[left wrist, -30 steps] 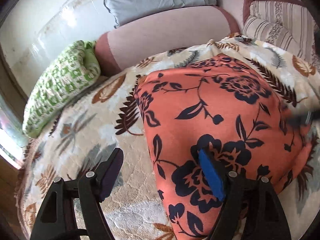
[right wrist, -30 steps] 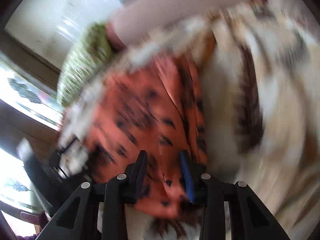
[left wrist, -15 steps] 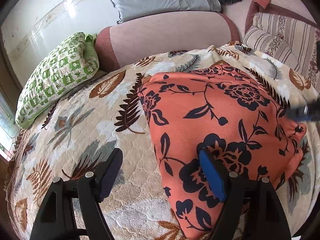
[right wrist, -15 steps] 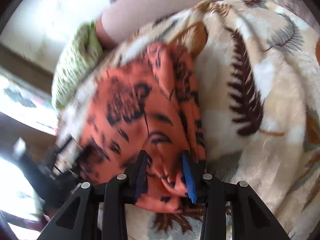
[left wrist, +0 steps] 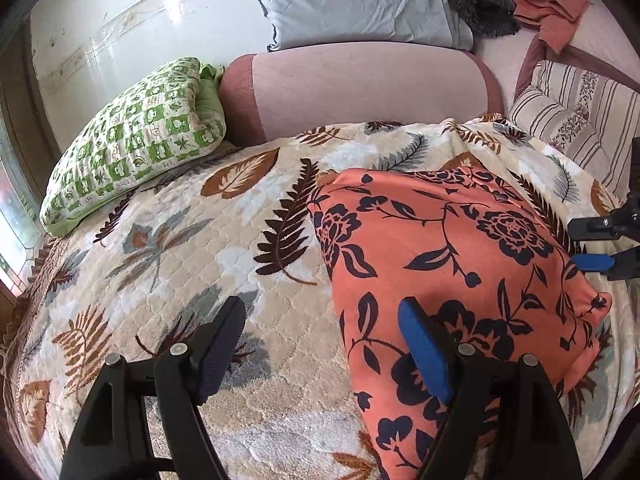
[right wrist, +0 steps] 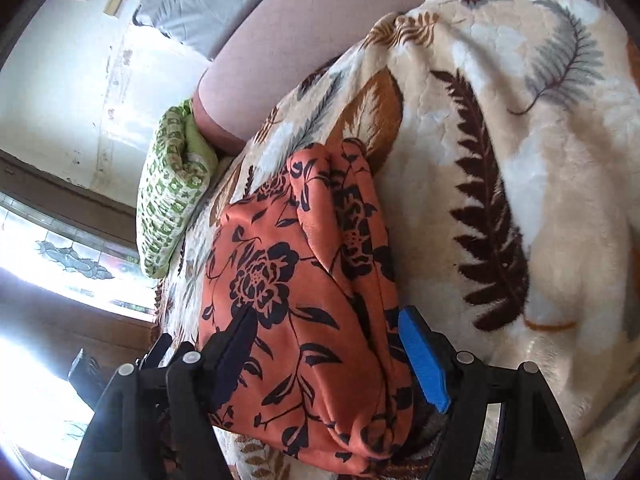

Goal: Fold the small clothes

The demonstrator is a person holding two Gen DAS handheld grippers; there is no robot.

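An orange garment with a dark navy flower print (left wrist: 452, 280) lies folded on the leaf-patterned bedspread (left wrist: 192, 248). My left gripper (left wrist: 324, 344) is open and empty, its jaws straddling the garment's left edge from above. My right gripper (right wrist: 326, 354) is open, its jaws wide on either side of the garment's (right wrist: 296, 300) near folded end, not pinching it. The right gripper also shows at the right edge of the left wrist view (left wrist: 608, 248).
A green patterned pillow (left wrist: 132, 156) lies at the bed's left. A pink headboard (left wrist: 360, 88), a grey pillow (left wrist: 352, 0) and a striped cushion (left wrist: 580, 120) stand behind. A rust cloth (left wrist: 552, 12) lies far back right. A window (right wrist: 60, 264) is at left.
My right gripper has opened and let go of the garment's end. My left gripper has drawn back and up, staying open. The garment lies still.
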